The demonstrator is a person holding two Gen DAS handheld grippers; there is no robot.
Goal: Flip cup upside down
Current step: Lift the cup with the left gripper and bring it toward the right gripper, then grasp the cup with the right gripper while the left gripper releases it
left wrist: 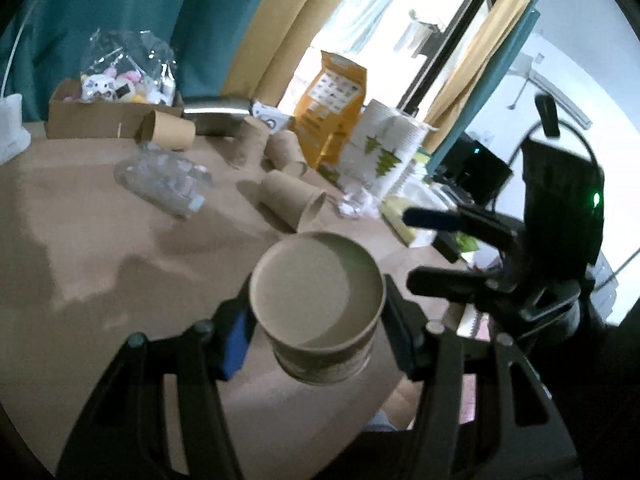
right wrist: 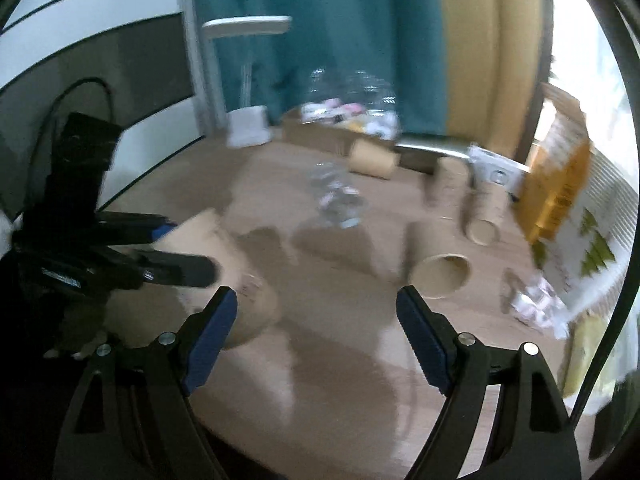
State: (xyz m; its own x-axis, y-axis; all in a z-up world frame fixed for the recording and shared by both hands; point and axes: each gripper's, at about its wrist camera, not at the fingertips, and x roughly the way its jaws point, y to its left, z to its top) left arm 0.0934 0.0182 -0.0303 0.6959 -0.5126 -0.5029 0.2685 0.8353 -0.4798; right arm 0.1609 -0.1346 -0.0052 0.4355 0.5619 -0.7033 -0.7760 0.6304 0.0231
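My left gripper point(left wrist: 318, 320) is shut on a brown paper cup point(left wrist: 320, 312) and holds it above the brown table point(left wrist: 100, 248). The cup's flat base faces the camera. In the right wrist view the same cup point(right wrist: 216, 264) is tilted between the left gripper's fingers point(right wrist: 180, 270) at the left. My right gripper point(right wrist: 316, 316) is open and empty above the table, to the right of the cup. It also shows in the left wrist view point(left wrist: 420, 248), open.
Several brown paper cups lie on their sides point(left wrist: 292, 200) point(right wrist: 440, 276). A crushed clear plastic bottle point(left wrist: 164, 180), a cardboard box point(left wrist: 104, 116), an orange bag point(left wrist: 332, 112), a stack of white cups point(left wrist: 384, 148), crumpled paper point(right wrist: 536, 308).
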